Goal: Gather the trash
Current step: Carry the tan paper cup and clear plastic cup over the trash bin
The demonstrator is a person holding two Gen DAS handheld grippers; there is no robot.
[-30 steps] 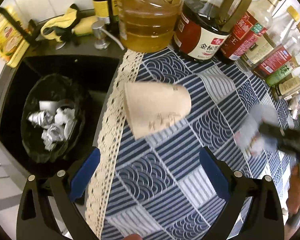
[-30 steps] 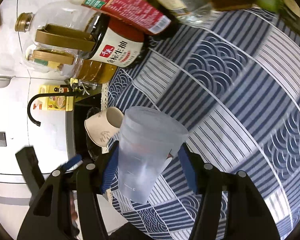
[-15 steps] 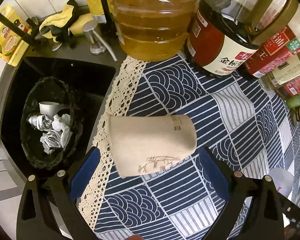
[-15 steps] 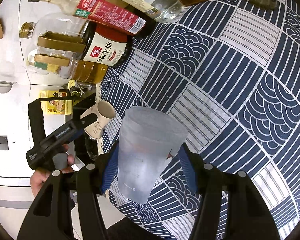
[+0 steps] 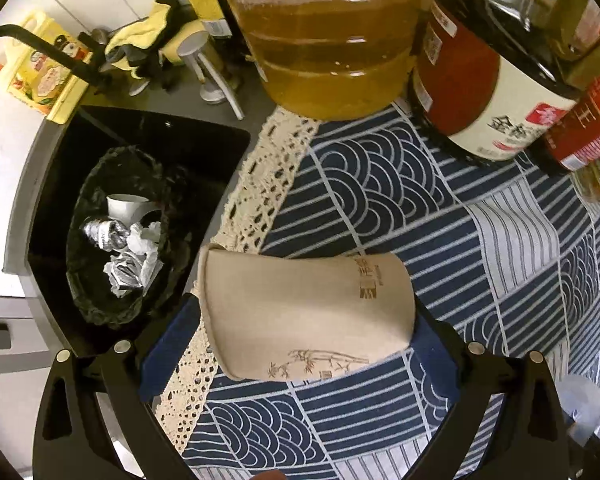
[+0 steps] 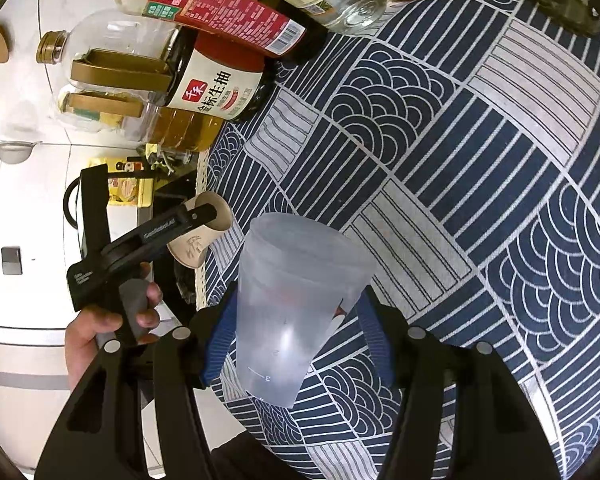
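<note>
Left tool [image 5: 300,344] straddling, pads seemingly not yet pressing, a tan paper cup [image 5: 306,314] lying on the tabletop [image 5: 520,248], bin [image 5: 116,240] at nine o'clock; right tool [image 6: 296,338] clenched on a clear plastic cup [image 6: 296,300].

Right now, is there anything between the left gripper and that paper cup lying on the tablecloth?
Nothing visible. The paper cup lies on its side between the open fingers of the left gripper, at the lace edge of the tablecloth. The trash bin sits just past that edge, down in the sink, with no object between cup and bin.
</note>
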